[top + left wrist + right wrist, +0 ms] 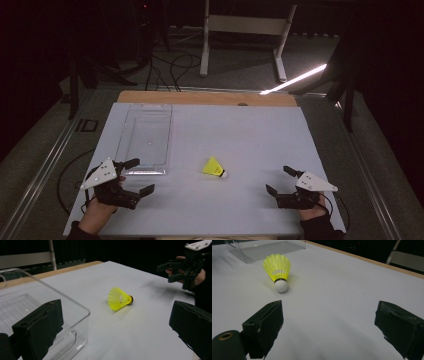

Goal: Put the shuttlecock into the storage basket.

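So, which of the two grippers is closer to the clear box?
The left gripper: one of its jaws sits right at the clear box's near edge. The right gripper is far across the table.

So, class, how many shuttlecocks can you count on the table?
1. The yellow shuttlecock lies on its side on the white table, just right of the clear box, between both grippers.

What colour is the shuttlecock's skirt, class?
Bright yellow; the shuttlecock has a white round tip. Right gripper view shows it best.
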A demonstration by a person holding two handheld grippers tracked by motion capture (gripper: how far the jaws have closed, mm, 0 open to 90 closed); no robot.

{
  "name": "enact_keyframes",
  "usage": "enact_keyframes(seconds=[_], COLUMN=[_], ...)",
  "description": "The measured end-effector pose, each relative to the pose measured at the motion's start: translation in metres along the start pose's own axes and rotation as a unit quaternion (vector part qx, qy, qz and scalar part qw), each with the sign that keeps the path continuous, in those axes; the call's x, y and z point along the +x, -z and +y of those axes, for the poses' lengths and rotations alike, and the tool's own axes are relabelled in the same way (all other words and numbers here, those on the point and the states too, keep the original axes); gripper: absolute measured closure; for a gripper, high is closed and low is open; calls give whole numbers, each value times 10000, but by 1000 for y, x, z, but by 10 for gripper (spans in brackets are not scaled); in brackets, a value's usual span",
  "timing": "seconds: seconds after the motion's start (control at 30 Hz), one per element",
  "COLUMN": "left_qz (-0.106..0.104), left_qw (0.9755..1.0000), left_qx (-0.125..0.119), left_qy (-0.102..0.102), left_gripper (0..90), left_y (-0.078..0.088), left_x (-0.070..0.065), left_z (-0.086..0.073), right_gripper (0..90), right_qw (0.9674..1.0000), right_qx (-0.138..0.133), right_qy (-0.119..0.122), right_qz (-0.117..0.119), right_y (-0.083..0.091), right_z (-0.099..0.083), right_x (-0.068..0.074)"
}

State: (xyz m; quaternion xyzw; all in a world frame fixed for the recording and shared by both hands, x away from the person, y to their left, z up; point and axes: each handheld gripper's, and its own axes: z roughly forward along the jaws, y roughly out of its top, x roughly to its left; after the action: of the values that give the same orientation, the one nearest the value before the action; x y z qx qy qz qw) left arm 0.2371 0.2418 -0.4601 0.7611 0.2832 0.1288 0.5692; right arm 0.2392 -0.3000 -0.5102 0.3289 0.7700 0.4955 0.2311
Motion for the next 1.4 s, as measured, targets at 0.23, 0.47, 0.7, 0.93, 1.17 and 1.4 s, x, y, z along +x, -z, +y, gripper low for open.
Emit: enact_keyframes(seconds=[0.23, 0.47, 0.7, 0.93, 1.17, 1.4], left_qz=[-329, -491, -557, -633, -604, -653], left_qw=[9984, 9953, 9896, 9836, 9806, 9733], left_qx=[377, 695, 1117, 1460, 1665, 2065], left_qy=[-248, -469, -720, -853, -836, -760], left_gripper=[0, 0, 0, 0, 0, 0], left_y=[1, -2, -7, -11, -16, -22], left_x=[0, -2, -5, -6, -5, -3], left_z=[25, 41, 54, 63, 67, 67], right_gripper=[83, 83, 83, 83, 83, 83], right_qw=[10000, 10000, 10000, 9999, 9999, 9999], right_qx=[-52, -51, 0, -35, -16, -35], right_qy=[46, 53, 64, 68, 46, 78], right_qz=[-4, 9, 51, 95, 149, 149], right_y=[1, 1, 0, 0, -1, -1], right_z=[1, 1, 1, 2, 2, 2], right_x=[1, 1, 2, 3, 3, 3])
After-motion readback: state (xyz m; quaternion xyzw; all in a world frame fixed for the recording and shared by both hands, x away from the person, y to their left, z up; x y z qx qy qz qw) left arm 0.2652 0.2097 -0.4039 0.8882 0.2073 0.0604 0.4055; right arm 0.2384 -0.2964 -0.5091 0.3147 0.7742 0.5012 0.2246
